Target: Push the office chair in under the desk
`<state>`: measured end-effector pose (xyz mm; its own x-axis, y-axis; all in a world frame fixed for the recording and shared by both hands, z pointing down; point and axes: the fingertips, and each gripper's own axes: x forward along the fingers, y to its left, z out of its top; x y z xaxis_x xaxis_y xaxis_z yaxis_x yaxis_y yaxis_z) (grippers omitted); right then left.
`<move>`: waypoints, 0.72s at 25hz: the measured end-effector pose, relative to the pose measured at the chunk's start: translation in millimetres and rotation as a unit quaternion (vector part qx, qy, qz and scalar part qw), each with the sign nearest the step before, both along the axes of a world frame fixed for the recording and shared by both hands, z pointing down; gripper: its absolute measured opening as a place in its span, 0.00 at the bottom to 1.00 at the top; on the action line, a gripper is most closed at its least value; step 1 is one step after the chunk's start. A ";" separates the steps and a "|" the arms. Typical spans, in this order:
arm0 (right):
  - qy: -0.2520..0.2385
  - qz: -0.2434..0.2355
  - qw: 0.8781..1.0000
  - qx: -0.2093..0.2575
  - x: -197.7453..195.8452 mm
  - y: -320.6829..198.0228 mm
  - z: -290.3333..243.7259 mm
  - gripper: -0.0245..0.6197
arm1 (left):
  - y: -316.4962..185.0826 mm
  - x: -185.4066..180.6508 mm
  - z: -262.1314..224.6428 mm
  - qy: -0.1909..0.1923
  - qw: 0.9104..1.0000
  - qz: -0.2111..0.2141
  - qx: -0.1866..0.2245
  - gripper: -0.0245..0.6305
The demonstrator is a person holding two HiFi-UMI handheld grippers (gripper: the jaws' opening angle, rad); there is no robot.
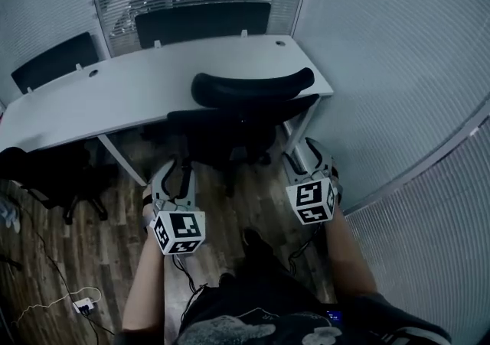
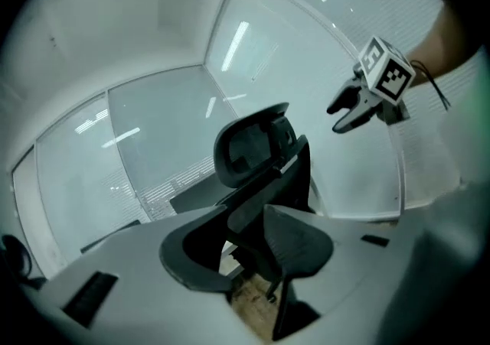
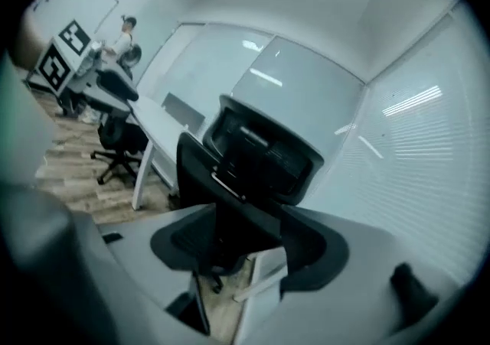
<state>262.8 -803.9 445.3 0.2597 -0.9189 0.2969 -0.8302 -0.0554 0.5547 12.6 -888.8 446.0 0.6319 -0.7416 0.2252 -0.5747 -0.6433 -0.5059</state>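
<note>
Office, desk side: my left gripper (image 1: 174,173) and right gripper (image 1: 312,154) hover low over the wood floor (image 1: 107,252), side by side and well apart. Both point at the back of the black office chair (image 1: 243,118).

The left gripper's jaws are spread. Nothing lies between them, and the left gripper view shows only floor and the chair's back through the gap. The right gripper's jaws are spread too and grip nothing, with the chair's backrest framed between them in the right gripper view. Neither gripper appears to touch the chair.

The chair stands just ahead of the two grippers and between their lines, its backrest turned toward me. Its curved headrest (image 1: 253,88) sits at the near edge of the white desk (image 1: 115,95). How far the seat reaches under the desktop I cannot tell.

Off to the left of my left gripper, a second dark chair (image 1: 53,177) stands by the desk's left end. Beyond the desk, past the grippers, two more chair backs (image 1: 203,22) rise against the blinds. To the right of my right gripper runs a glass wall (image 1: 398,68) with slatted blinds. Behind and left of my left gripper, a white plug (image 1: 83,305) and its thin cable lie on the floor.
</note>
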 end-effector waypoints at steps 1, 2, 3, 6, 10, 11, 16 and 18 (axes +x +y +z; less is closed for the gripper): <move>-0.022 -0.020 0.999 0.015 -15.4 4.0 -4.1 0.46 | 7.2 -3.7 -2.6 0.021 1.000 0.007 -0.012 0.26; -0.044 -0.038 0.998 0.028 -30.3 7.6 -8.1 0.46 | 13.7 -7.1 -4.8 0.040 0.999 0.013 -0.024 0.25; -0.065 -0.053 0.996 0.039 -43.6 11.0 -12.0 0.46 | 19.4 -10.1 -6.9 0.053 0.998 0.017 -0.034 0.23; -0.103 -0.063 0.991 0.063 -68.2 20.7 -21.5 0.37 | 33.1 -16.5 -15.0 0.074 0.996 0.025 -0.039 0.19; -0.106 -0.052 0.990 0.076 -77.9 36.7 -22.4 0.16 | 50.8 -20.9 -21.0 0.091 0.995 0.020 -0.035 0.19; -0.103 -0.053 0.990 0.077 -79.4 40.9 -22.4 0.15 | 54.9 -21.5 -22.1 0.097 0.994 0.018 -0.037 0.19; -0.125 -0.064 0.987 0.075 -81.8 56.7 -24.0 0.10 | 75.4 -16.9 -23.9 0.115 0.992 0.016 -0.050 0.19; -0.131 -0.072 0.986 0.071 -81.5 65.0 -22.2 0.10 | 86.2 -13.6 -24.0 0.112 0.993 0.011 -0.047 0.19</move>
<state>181.3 -738.9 423.1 0.0549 -0.9778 0.2022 -0.9487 0.0121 0.3159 -1.0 -802.5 421.9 0.6898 -0.7094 0.1446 -0.6511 -0.6952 -0.3046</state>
